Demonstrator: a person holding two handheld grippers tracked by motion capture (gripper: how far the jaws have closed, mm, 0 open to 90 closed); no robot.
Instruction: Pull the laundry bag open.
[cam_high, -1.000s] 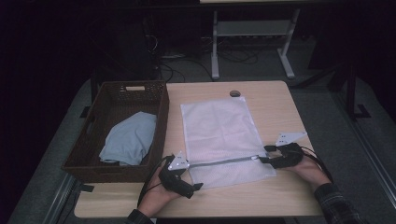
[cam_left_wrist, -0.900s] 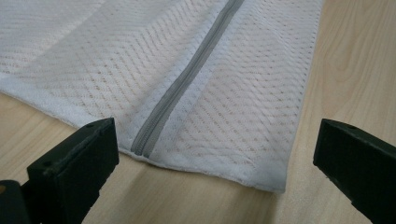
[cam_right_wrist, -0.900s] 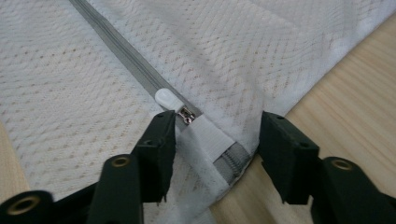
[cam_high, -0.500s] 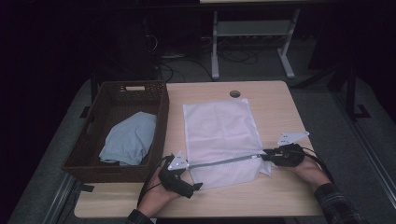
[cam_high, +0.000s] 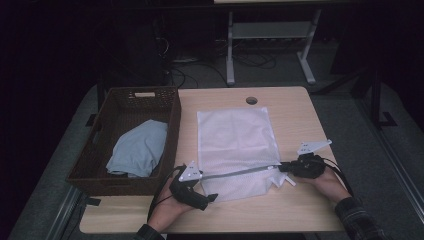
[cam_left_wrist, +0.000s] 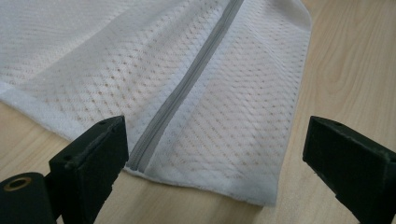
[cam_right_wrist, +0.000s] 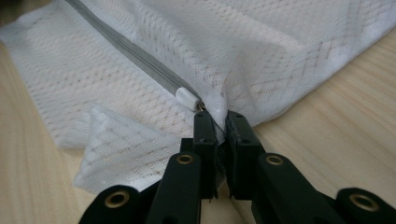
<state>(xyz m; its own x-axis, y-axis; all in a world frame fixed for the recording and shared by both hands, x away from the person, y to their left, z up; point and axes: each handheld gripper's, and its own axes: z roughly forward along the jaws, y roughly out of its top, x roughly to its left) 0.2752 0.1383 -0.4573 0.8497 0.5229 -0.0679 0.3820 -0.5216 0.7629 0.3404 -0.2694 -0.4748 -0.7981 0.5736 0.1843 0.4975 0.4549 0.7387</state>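
A white mesh laundry bag (cam_high: 235, 145) lies flat on the wooden table (cam_high: 295, 115), its grey zipper (cam_high: 235, 173) running along the near edge. My left gripper (cam_high: 209, 195) is at the bag's near left corner. Its jaws (cam_left_wrist: 217, 128) are open, have just been closing a little, and stand either side of the zipper's end (cam_left_wrist: 140, 156) without touching it. At the near right corner, my right gripper (cam_high: 281, 169) has just closed. It (cam_right_wrist: 219, 117) is shut on the mesh right behind the white zipper pull (cam_right_wrist: 188, 99), and the fabric bunches there.
A dark wicker basket (cam_high: 170, 130) stands against the bag's left side, with a pale blue cloth (cam_high: 137, 150) inside. A round cable hole (cam_high: 251, 100) sits near the table's far edge. Bare wood lies to the right of the bag and in front of it.
The right gripper's jaws have closed onto the bag's near right corner, which now looks crumpled. Both hands have stayed where they were.
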